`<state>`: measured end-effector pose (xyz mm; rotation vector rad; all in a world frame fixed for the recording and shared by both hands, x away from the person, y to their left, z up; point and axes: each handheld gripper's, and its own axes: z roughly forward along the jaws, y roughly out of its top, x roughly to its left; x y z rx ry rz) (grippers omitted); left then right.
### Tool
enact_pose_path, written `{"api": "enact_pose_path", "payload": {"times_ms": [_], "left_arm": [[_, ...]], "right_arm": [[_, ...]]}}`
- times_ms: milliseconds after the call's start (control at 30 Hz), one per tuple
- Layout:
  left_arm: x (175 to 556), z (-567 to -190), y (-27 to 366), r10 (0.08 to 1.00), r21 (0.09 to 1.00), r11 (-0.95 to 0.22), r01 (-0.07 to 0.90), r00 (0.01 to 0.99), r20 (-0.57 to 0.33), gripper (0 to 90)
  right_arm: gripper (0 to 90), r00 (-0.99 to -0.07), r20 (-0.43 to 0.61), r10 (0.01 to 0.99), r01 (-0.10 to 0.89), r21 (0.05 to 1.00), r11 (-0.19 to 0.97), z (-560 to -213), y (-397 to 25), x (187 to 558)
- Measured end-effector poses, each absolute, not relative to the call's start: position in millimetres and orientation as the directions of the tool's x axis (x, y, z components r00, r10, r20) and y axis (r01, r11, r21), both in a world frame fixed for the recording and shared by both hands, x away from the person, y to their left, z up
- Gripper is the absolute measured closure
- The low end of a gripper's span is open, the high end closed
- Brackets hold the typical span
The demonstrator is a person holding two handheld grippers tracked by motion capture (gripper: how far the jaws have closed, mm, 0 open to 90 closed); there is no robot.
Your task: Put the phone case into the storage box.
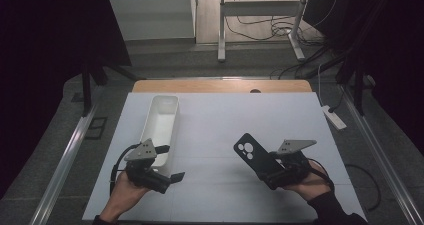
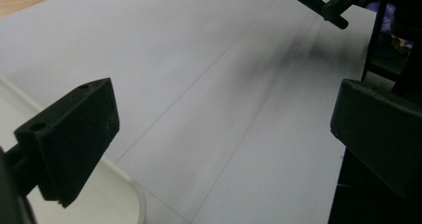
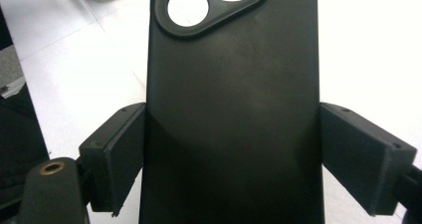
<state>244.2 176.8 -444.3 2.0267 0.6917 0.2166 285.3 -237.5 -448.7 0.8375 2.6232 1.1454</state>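
Black phone case (image 3: pixel 231 114) clamped in right gripper (image 1: pixel 267 171), left gripper (image 1: pixel 172 162) spread, empty

Dim room, bright table glare, close views blurred.

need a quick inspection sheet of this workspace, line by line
surface: white sheet over a wooden table, faint fold lines, bare in the middle
job's things: black phone case, camera cutouts at its far end, held off the sheet; white bin on the left, nothing seen inside
clutter: nothing seen
grippers: right gripper shut on the case's two long edges; left gripper open, holding nothing, beside the bin's near end
cables: black lead loops from the left gripper; loose wires on the floor beyond
surroundings: grey floor, desk frame, power strip on the right, dark room
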Motion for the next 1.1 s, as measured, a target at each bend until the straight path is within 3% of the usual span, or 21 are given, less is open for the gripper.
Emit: {"api": "enact_pose_path", "payload": {"times_ms": [1100], "left_arm": [[280.1, -438.8, 130.9, 0.469, 0.858, -0.409, 0.311, 0.878, -0.095, 0.0]], "right_arm": [[15.3, -0.873, 0.076, 0.481, 0.369, 0.749, 0.55, -442.1, -228.2, 282.4]]}}
